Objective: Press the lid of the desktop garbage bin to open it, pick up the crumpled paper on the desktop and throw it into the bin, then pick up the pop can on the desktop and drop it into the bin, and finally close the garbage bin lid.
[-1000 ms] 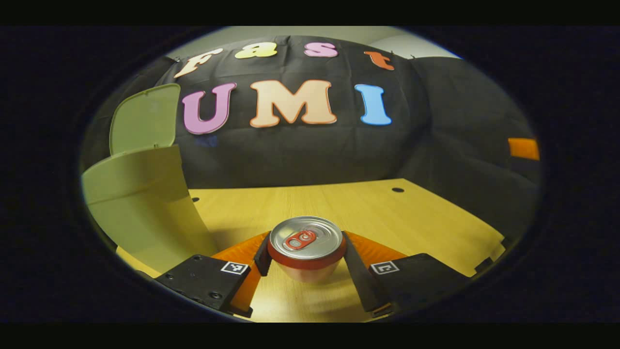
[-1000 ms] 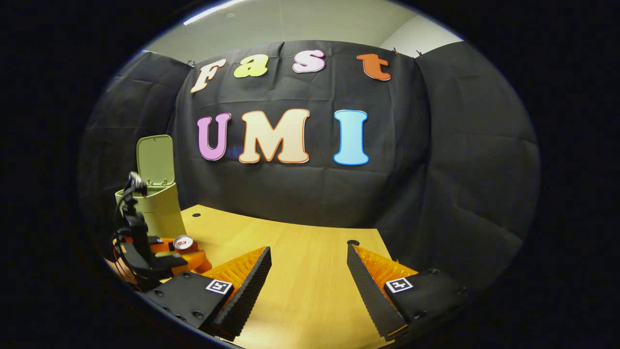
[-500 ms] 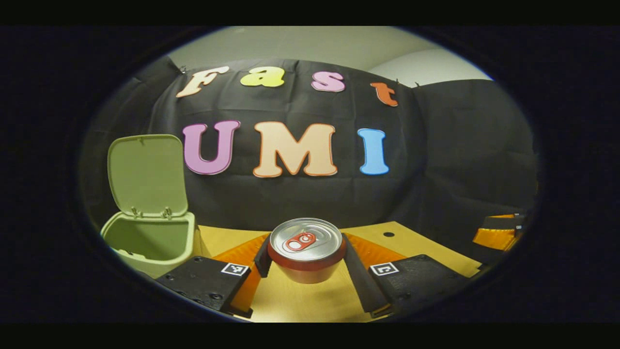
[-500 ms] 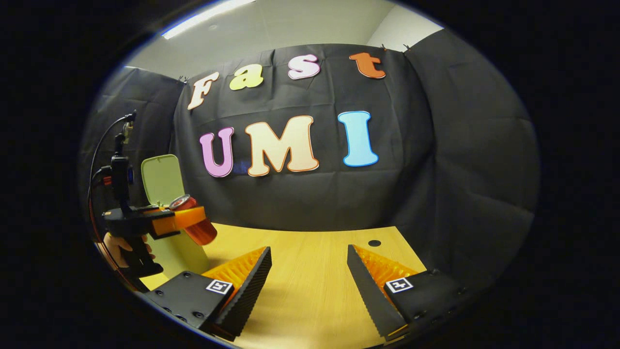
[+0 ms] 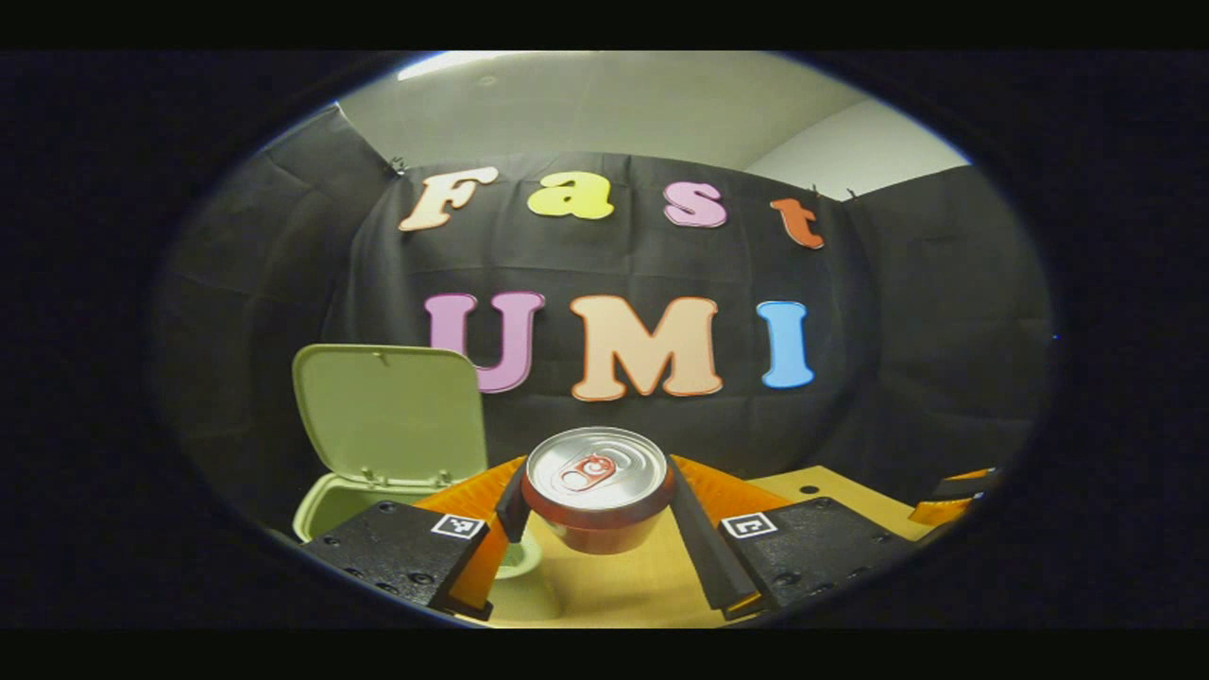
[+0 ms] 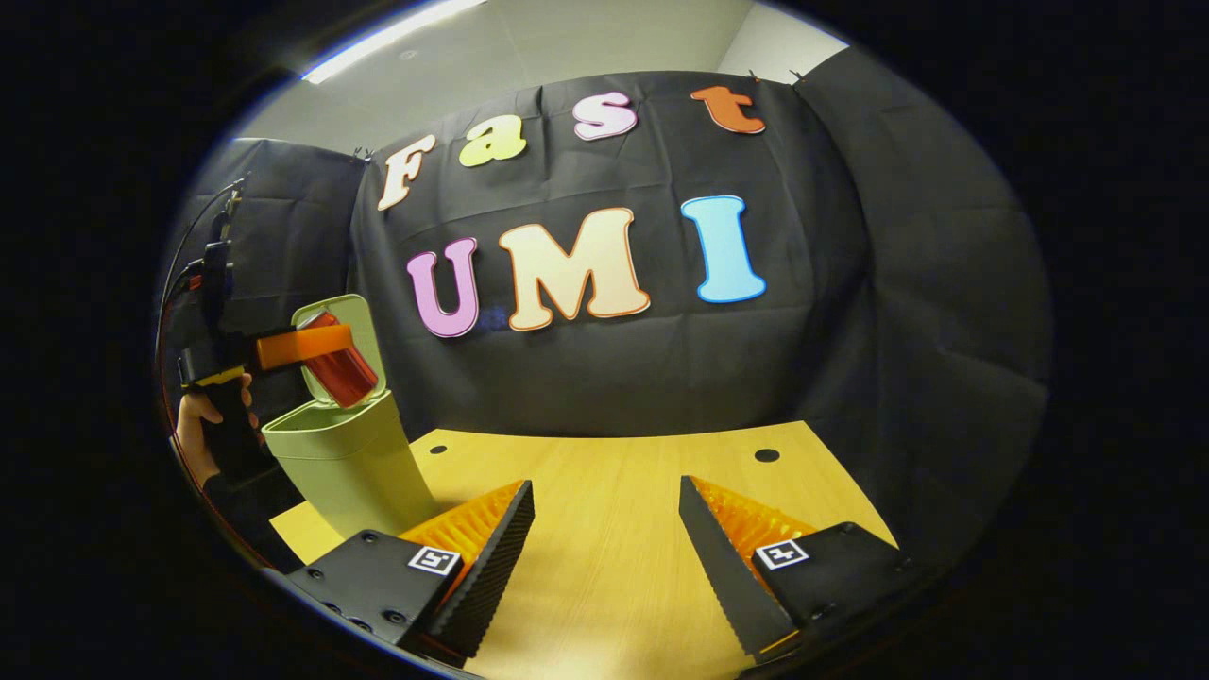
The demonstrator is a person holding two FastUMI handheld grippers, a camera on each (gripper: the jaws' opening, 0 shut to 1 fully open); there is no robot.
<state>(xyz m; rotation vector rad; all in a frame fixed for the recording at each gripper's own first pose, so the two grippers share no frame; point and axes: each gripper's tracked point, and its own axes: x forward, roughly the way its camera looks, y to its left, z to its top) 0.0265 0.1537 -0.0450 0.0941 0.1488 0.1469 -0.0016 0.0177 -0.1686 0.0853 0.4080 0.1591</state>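
Currently at step 3 of 4. Bin [image 6: 345, 463] lid [image 5: 392, 416] standing open, so step 1 done. No crumpled paper noted on the desktop [image 6: 604, 491]; presumably already binned, though the bin's inside cannot be checked. Pop can [image 5: 597, 486] clamped between both fingers of the left gripper [image 5: 595, 505], lifted clear of the desktop; from the right gripper view, can [image 6: 335, 364] held tilted just above the bin's open mouth by a hand [image 6: 203, 430]. Right gripper [image 6: 604, 557] idling low over the desktop, jaws wide apart, holding nothing. Remaining: release of can, closing of lid. Count: 1 bin, 1 lid, 1 can, 2 grippers, 2 holes in the desktop.
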